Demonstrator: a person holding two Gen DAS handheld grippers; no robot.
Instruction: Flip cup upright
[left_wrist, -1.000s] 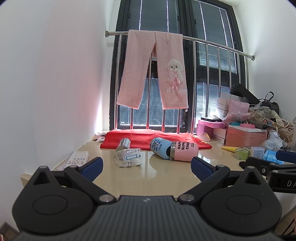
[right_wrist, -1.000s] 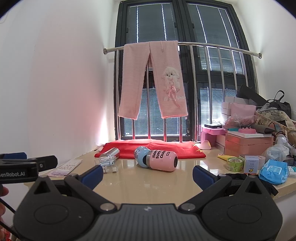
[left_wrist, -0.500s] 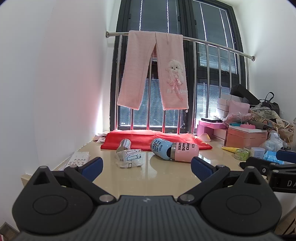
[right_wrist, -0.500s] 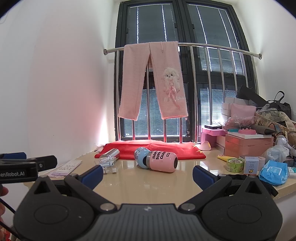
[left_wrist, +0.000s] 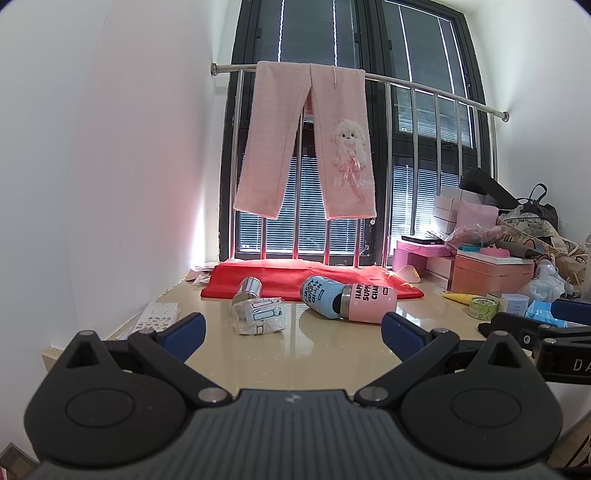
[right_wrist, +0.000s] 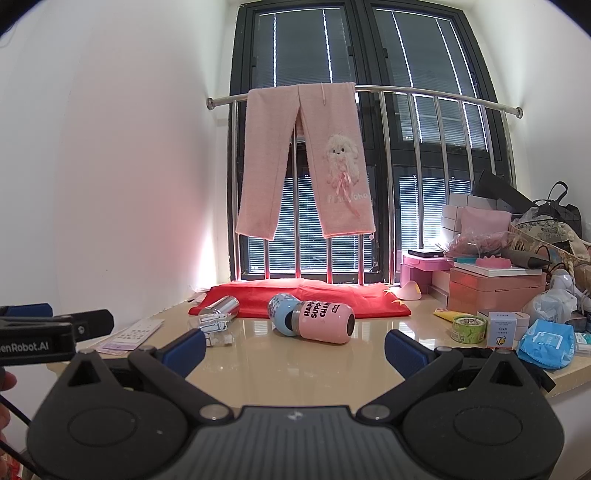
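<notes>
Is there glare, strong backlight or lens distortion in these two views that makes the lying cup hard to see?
Left wrist view: the window backlights the scene and the glossy table mirrors it, yet the cup stays sharp. Right wrist view: the same glare in front of the cup; the fisheye bows the railing and darkens the corners.

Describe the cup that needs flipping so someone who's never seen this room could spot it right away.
Start at the pink trousers hanging on the window rail, then drop to the red cloth below them. The cup lies on its side at the cloth's front edge: pink body with black lettering, blue end, unlike the shiny metal cylinder beside it.
</notes>
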